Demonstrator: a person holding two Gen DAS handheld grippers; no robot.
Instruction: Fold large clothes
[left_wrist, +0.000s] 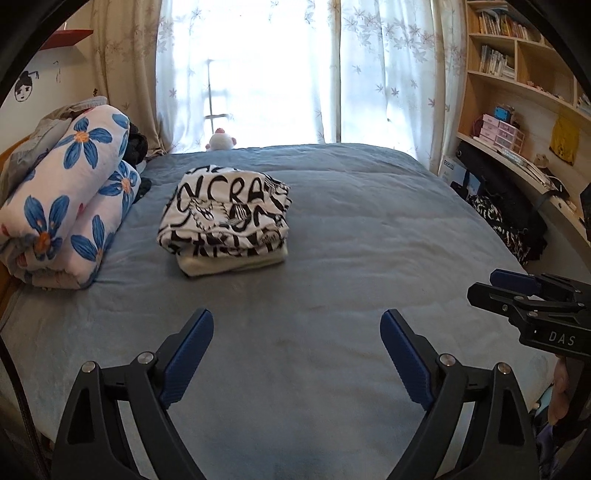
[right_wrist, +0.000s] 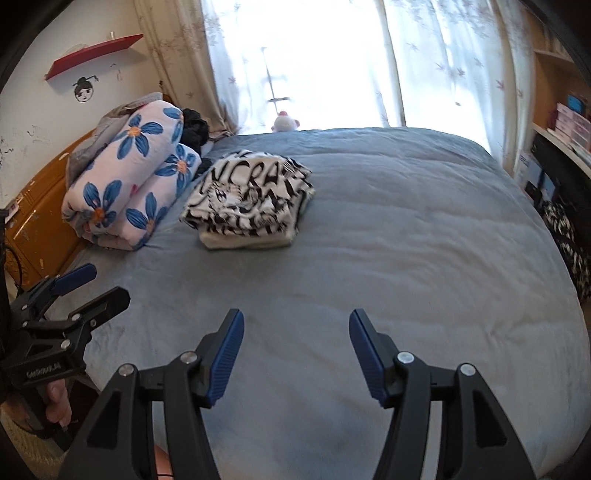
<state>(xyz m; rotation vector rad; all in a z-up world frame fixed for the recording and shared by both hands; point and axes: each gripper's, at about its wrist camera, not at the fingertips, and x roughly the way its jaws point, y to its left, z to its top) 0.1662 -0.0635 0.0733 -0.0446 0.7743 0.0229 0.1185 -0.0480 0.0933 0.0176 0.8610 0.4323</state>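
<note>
A white garment with black lettering (left_wrist: 225, 218) lies folded into a thick stack on the blue bed cover (left_wrist: 351, 258), toward the far left; the right wrist view shows the same folded garment (right_wrist: 251, 206). My left gripper (left_wrist: 297, 321) hangs open over the near part of the bed with nothing between its blue pads, well short of the stack. My right gripper (right_wrist: 297, 321) is open too, over bare cover. Each gripper shows in the other's view: the right gripper (left_wrist: 484, 286) at the right edge, the left gripper (right_wrist: 110, 282) at the left edge, both empty.
A rolled quilt with blue flowers (left_wrist: 62, 206) lies along the bed's left side by an orange headboard (right_wrist: 40, 221). A small plush toy (left_wrist: 221, 140) sits at the far edge under the curtained window. Shelves (left_wrist: 517, 92) and a dark patterned cloth pile (left_wrist: 506, 221) stand on the right.
</note>
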